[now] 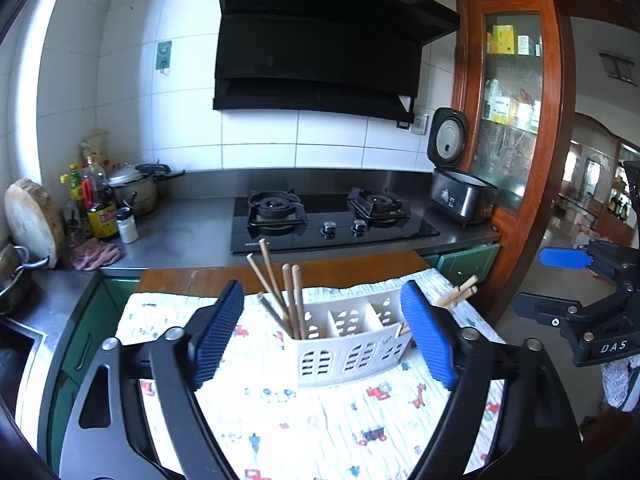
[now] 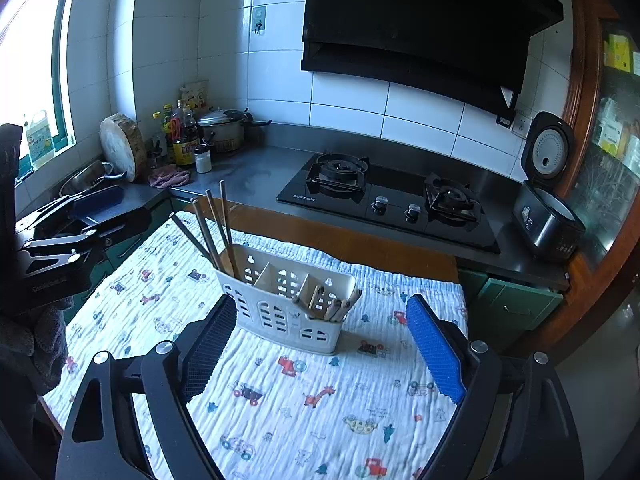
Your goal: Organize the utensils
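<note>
Both tools, left tool point(image 1: 326, 334) and right tool point(image 2: 322, 346), are held wide open, nothing gripped. Chopsticks point(image 1: 294, 300) are seen upright in caddy point(image 2: 288, 308) end compartments, on cloth-covered worktop point(image 2: 320, 408).

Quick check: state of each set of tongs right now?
Left tongs: open, holding nothing; the utensil caddy sits ahead of them.
Right tongs: open, holding nothing.
</note>
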Available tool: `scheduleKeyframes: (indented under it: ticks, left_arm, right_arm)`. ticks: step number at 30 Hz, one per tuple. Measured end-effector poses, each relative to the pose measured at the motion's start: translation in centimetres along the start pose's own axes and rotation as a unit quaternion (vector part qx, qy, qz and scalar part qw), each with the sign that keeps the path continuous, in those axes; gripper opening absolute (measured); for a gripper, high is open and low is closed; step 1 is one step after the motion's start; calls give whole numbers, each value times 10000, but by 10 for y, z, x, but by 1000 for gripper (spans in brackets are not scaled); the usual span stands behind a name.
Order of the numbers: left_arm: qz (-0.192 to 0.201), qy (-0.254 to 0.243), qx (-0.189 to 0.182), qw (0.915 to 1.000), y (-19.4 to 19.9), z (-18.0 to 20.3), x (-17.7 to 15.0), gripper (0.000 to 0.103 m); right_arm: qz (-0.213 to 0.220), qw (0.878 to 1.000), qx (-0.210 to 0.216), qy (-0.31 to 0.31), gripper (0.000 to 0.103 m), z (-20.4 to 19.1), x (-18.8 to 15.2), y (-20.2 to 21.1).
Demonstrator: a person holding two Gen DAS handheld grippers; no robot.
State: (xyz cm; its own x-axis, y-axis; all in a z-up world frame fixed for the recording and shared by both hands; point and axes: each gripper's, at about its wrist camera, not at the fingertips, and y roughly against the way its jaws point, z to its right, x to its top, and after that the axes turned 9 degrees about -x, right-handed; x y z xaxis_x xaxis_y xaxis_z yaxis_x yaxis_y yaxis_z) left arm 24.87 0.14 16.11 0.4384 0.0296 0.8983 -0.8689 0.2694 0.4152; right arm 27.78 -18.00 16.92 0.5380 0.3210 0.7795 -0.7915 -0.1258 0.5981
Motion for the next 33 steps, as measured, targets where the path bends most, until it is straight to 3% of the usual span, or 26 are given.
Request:
scheduleKeyframes:
  ticks: [10,17,33]
  left_arm:
    - [105,96,70,9999,46,1,-36,97]
    - [85,-95,271,9996,69,10,-62,98]
    - [24,-7,487,9988,104,14,-114,98]
  right_arm:
    - [104,9996,-50,-264,93,-12,-39,20]
    - [239,9988,-34,-433,95,-26,-62,30]
    - [388,9965,-325,-672,96,-49,-124,53]
